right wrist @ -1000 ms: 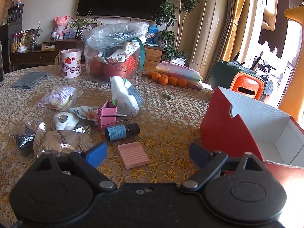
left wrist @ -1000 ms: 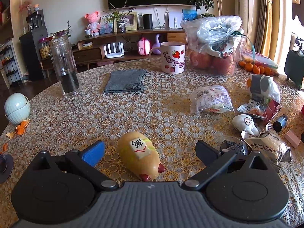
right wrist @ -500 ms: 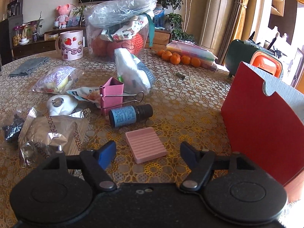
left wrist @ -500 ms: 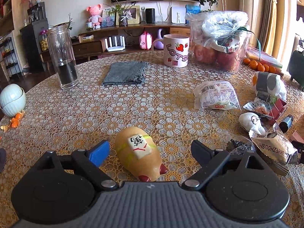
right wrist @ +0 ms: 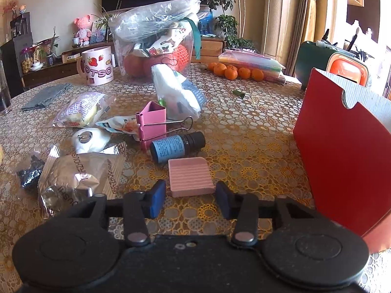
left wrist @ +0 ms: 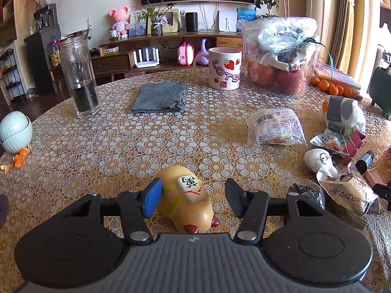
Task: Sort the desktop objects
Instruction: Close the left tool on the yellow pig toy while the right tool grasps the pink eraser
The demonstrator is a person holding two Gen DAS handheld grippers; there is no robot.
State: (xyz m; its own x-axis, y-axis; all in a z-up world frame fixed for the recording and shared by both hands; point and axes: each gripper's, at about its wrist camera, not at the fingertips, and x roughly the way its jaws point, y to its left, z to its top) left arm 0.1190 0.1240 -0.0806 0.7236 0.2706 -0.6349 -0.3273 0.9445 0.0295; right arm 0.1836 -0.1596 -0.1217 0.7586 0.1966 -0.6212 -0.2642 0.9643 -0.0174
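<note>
The yellow pig-shaped toy with a white character tile on its back lay on the surface, covered in gold lace-patterned cloth, directly between the fingers of the left gripper in the left wrist view. Its long axis ran from just ahead of the gripper back toward the camera, slanting slightly to the right at the near, red-snouted end, so the jaws straddled its narrow width. The jaws were closing: the blue-padded finger on the left looked to be touching the toy's flank, while a gap showed between the toy and the dark finger on the right, so the pinch was not yet complete. Far ahead stood a clear glass jar, a folded grey cloth and a white strawberry mug.

In the right wrist view, the flat pink ribbed block lay on the surface just ahead of the right gripper, centred on the gap. Its near edge sat level with the fingertips, with slivers of cloth visible on either side; these jaws were closing too and not yet pressing. Beyond the block lay a small dark bottle with a blue label, nearly touching its far edge, and a pink binder clip. A red cardboard box stood to the right. Each hand was nearest its own object, and I judge both grasps needed only the last closing.
</note>
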